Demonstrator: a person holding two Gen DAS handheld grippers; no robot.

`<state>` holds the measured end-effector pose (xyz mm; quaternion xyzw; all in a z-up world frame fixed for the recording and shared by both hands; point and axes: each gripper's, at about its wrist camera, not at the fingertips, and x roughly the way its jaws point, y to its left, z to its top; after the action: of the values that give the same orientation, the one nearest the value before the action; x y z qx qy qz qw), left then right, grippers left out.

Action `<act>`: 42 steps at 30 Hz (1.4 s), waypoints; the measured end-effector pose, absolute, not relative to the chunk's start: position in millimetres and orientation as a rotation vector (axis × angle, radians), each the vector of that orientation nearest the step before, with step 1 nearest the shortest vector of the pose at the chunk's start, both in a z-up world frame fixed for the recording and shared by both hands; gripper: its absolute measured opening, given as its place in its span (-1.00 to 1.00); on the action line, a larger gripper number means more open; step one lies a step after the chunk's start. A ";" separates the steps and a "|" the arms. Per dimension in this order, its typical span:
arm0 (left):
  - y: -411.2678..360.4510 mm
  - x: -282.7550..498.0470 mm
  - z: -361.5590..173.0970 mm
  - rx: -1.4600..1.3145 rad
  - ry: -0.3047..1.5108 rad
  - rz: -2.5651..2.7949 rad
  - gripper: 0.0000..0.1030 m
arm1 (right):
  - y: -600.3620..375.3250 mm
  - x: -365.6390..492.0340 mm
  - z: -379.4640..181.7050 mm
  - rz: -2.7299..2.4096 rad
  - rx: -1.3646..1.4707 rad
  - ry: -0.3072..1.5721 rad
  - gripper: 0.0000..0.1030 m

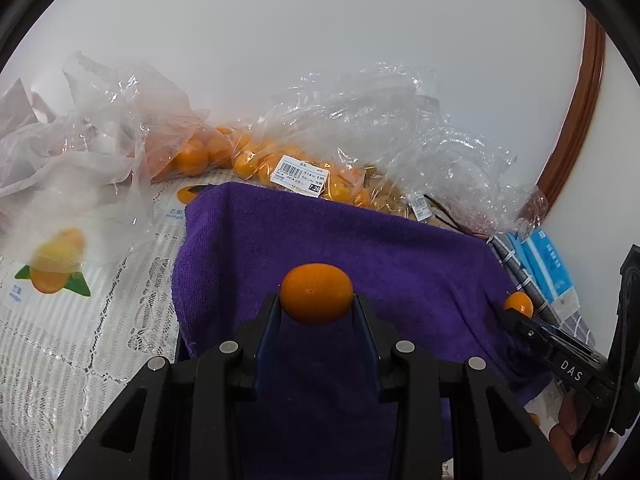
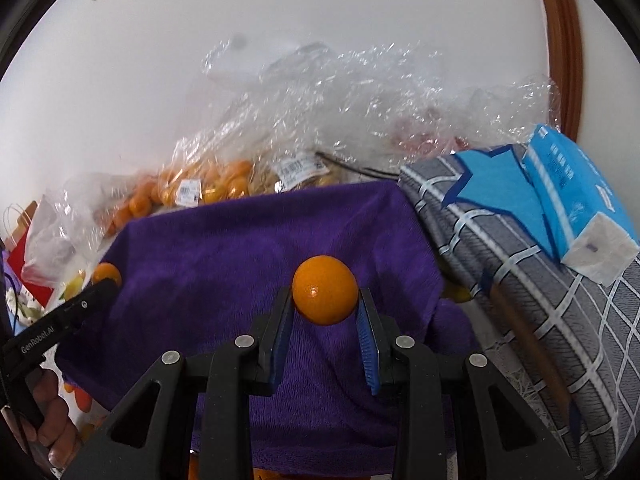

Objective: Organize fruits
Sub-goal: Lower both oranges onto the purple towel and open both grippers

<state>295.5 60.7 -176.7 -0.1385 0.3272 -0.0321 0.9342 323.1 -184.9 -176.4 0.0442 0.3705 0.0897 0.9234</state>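
Both tongs are clenched on fruit at frame centre, the left tongs (image 1: 317,307) gripping one orange (image 1: 316,293) and the right tongs (image 2: 325,307) another orange (image 2: 325,295), over the purple towel (image 1: 360,240), so placing looks next: lowering and releasing gently.

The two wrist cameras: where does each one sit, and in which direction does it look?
Left wrist: sits on the left tool, looking down along it at a small orange it grips over the purple towel; the right tool and a hand show at right.
Right wrist: sits on the right tool, gripping another orange; the left tool shows at left.
Shared: towel, bagged oranges, blue tissue pack.
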 end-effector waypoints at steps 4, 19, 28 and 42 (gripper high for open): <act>61.7 297.6 -176.4 -0.288 0.673 -0.059 -0.32 | -182.5 326.1 -182.9 0.174 0.071 0.794 -0.39; 61.9 295.9 -175.5 -0.290 0.666 -0.048 -0.32 | -185.1 325.5 -180.5 0.154 0.081 0.781 0.02; 61.5 286.7 -167.9 -0.299 0.599 -0.035 -0.04 | -194.0 317.8 -171.0 0.110 0.109 0.737 0.05; 65.8 277.0 -158.5 -0.305 0.522 -0.024 -0.04 | -211.5 309.0 -153.3 0.125 0.212 0.676 0.05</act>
<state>277.0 65.8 -158.5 -0.1500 0.2570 -0.0116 0.9546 309.0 -211.5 -153.3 0.1038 0.3305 0.0610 0.9361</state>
